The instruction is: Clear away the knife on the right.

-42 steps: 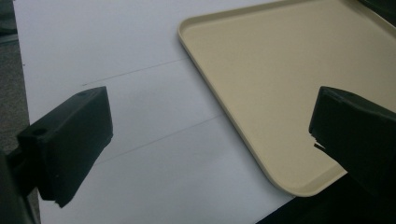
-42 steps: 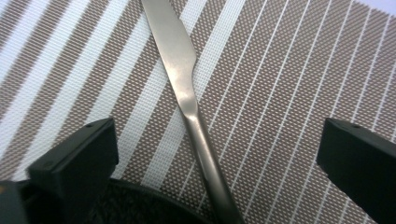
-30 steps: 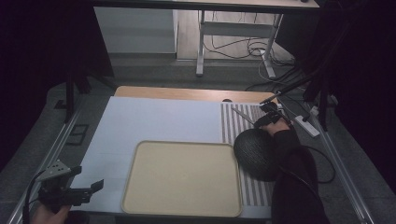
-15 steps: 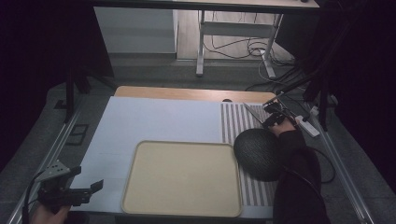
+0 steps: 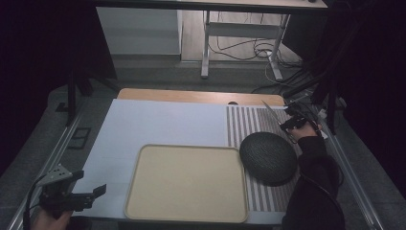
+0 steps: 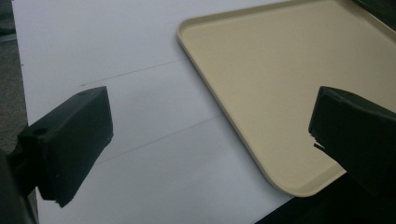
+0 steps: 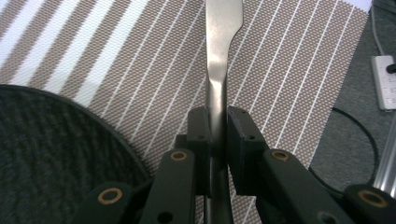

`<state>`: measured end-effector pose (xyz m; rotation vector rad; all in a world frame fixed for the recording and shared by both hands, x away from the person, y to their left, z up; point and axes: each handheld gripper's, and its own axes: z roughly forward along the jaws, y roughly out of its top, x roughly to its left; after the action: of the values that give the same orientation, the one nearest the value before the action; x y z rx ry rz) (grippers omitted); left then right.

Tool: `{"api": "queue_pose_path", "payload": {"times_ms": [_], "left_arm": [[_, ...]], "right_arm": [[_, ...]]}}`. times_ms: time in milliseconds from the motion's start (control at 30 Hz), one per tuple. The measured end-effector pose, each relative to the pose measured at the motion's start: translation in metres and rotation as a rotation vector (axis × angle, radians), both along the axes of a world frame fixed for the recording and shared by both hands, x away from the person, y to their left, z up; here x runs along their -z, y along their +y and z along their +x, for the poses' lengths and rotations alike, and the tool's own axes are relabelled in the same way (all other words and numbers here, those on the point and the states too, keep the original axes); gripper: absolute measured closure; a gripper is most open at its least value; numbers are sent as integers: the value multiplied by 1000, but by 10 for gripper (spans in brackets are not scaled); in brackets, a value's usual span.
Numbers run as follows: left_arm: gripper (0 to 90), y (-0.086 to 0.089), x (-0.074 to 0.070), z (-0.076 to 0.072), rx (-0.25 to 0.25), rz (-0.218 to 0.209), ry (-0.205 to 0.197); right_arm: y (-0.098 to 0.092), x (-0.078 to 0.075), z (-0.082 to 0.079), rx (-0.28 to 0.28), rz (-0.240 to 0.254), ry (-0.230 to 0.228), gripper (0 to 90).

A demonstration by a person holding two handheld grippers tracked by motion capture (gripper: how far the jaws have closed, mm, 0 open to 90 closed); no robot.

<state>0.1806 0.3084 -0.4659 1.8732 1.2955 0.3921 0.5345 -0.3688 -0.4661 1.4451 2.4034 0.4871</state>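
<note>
Nearest to us, at the front left corner of the table, our left tongs hovered released, their two black jaws standing wide apart with nothing between them. In the left gripper view those left tongs looked out over the white sheet that covered most of the table, and over the near corner of the beige tray, whose raised rim showed clearly. The tray lay flat on the white sheet toward the front edge, with nothing on it. Just beside its right edge sat a dark round textured bowl, resting on the striped placemat that ran along the right side of the table. Farther back on that side, our right tongs were clenched on a metal utensil; they had just been closing, with the utensil between them. In the right gripper view the pads pressed on its narrow neck from both sides, and its flat, broader end reached forward over the brown and white stripes, with the bowl's rim close at the lower left. From above, the utensil pointed toward the far edge of the table. Beyond the table lay a grey floor, cables and the legs of another desk.
</note>
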Motion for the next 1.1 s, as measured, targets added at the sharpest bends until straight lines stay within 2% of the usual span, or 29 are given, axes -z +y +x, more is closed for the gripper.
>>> {"api": "queue_pose_path", "payload": {"times_ms": [133,367,767,1100], "left_arm": [[7,0,0,0,1,2,-2],[8,-1,0,-1,3,5,-4],[8,-1,0,0,7,8,-6],[8,-2,0,0,7,11,-7]], "right_arm": [[4,-6,-6,-15,21,5,805],[15,-14,-17,-49,44,-16,805],[39,-17,-35,-103,41,-9,805],[62,-19,-55,-170,46,-11,805]]}}
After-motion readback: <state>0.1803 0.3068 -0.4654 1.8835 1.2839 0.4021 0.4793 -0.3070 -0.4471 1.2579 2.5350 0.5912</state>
